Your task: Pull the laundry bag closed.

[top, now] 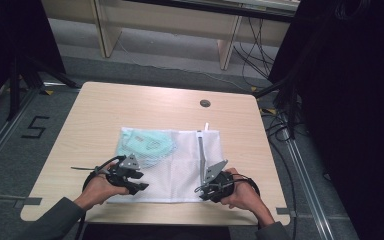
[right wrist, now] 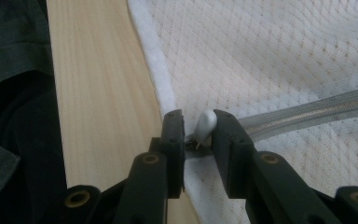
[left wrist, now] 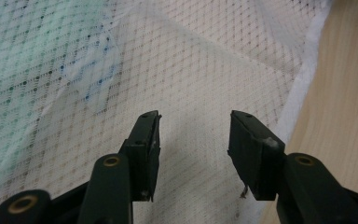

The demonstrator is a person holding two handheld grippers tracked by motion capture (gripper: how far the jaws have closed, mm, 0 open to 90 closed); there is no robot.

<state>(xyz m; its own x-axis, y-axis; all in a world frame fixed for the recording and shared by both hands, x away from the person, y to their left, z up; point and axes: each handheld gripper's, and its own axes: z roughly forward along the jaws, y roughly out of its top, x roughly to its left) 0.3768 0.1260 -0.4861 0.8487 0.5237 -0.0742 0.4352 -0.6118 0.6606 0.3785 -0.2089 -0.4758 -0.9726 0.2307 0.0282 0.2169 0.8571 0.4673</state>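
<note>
A white mesh bag (top: 180, 165) lies flat on the bench (top: 105, 110), holding a green garment (top: 147, 145). Its zipper (top: 200, 150) runs away from the person. The right gripper (right wrist: 198, 135) has its fingers clamped on the zipper pull (right wrist: 205, 123); the left gripper (left wrist: 193, 135) has its fingers apart over the mesh.

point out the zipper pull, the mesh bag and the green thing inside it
zipper pull (right wrist: 205, 125), right gripper view, on its white rounded tab between the right gripper's jaws
mesh bag (top: 180, 172), high view, on bare white mesh near its middle
green thing (top: 147, 144), high view, on its middle, seen through the mesh
</note>
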